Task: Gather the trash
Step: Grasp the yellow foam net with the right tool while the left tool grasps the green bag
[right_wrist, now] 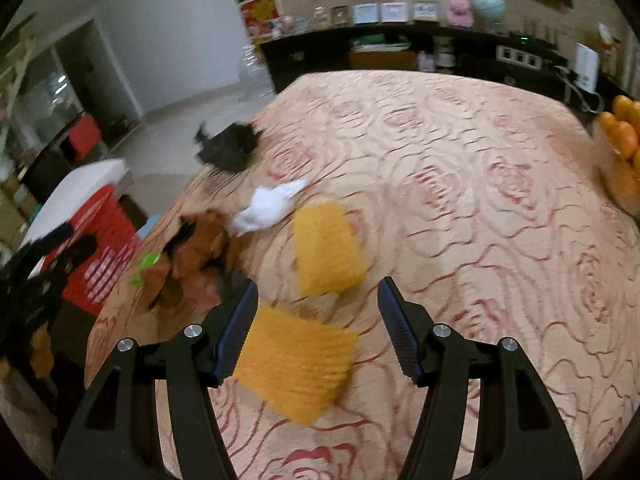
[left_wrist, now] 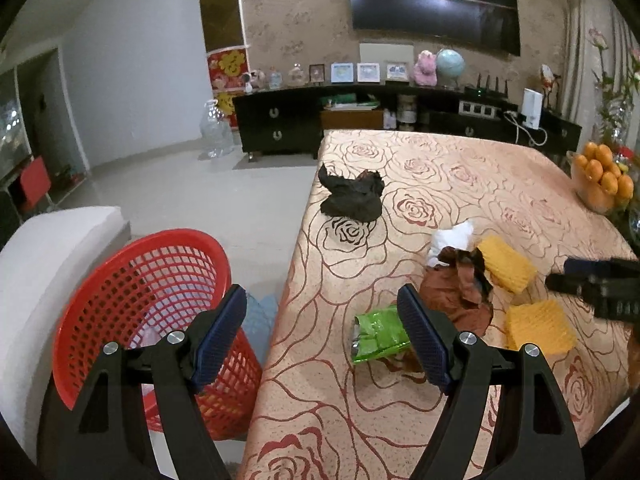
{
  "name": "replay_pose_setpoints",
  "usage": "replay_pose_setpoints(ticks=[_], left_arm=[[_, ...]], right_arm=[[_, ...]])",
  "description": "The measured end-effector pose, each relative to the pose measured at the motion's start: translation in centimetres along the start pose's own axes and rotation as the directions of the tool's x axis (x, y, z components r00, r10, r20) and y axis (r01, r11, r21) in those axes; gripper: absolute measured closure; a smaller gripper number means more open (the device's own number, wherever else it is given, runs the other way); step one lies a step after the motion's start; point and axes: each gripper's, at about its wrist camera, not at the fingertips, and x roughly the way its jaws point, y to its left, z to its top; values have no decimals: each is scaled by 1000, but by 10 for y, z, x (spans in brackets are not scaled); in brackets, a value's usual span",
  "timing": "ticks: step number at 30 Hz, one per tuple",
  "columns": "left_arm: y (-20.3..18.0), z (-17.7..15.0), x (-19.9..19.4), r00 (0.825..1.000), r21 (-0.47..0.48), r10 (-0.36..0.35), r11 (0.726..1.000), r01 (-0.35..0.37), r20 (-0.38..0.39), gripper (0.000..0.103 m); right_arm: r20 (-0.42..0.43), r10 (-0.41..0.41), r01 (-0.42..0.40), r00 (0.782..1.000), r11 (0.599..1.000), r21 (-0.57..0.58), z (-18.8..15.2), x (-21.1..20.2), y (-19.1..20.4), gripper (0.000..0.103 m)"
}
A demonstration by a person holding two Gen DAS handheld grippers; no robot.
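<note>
Trash lies on a rose-patterned tablecloth (left_wrist: pixel 460 184): a black crumpled bag (left_wrist: pixel 352 196), a white tissue (left_wrist: pixel 450 240), a brown wrapper (left_wrist: pixel 456 292), a green foil packet (left_wrist: pixel 376 334) and two yellow foam nets (left_wrist: pixel 506 264) (left_wrist: pixel 540 326). A red mesh basket (left_wrist: pixel 132 304) stands on the floor left of the table. My left gripper (left_wrist: pixel 322 334) is open and empty over the table's left edge, the green packet just beyond its right finger. My right gripper (right_wrist: pixel 318 326) is open above the nearer yellow net (right_wrist: pixel 296 364); the other net (right_wrist: pixel 326 250) lies ahead.
A bowl of oranges (left_wrist: pixel 604 180) sits at the table's right edge. A white cushion (left_wrist: pixel 44 272) lies beside the basket. A dark cabinet (left_wrist: pixel 280 124) with frames and toys runs along the far wall under a television (left_wrist: pixel 436 4).
</note>
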Motion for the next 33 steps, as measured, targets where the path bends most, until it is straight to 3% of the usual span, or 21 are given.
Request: replay_pose_setpoints(ticks=[3, 6, 12, 21, 26, 33], left_arm=[[6, 0, 2, 1000, -20, 14, 1000, -14, -9, 28], [11, -2, 4, 999, -25, 39, 999, -39, -25, 28], [25, -3, 8, 998, -61, 45, 997, -48, -48, 28], [12, -5, 11, 997, -1, 64, 998, -64, -41, 28], [-6, -7, 22, 996, 56, 67, 996, -64, -64, 28], [-42, -15, 48, 991, 170, 76, 984, -57, -111, 28]], right_arm=[[-19, 42, -43, 999, 997, -71, -9, 5, 17, 34], [-48, 57, -63, 997, 989, -131, -19, 13, 29, 33], [-58, -2, -11, 998, 974, -225, -32, 26, 42, 34], [-39, -58, 49, 998, 976, -211, -24, 27, 32, 56], [-41, -57, 48, 998, 980, -192, -20, 24, 28, 77], [-49, -69, 61, 996, 986, -154, -18, 22, 20, 83]])
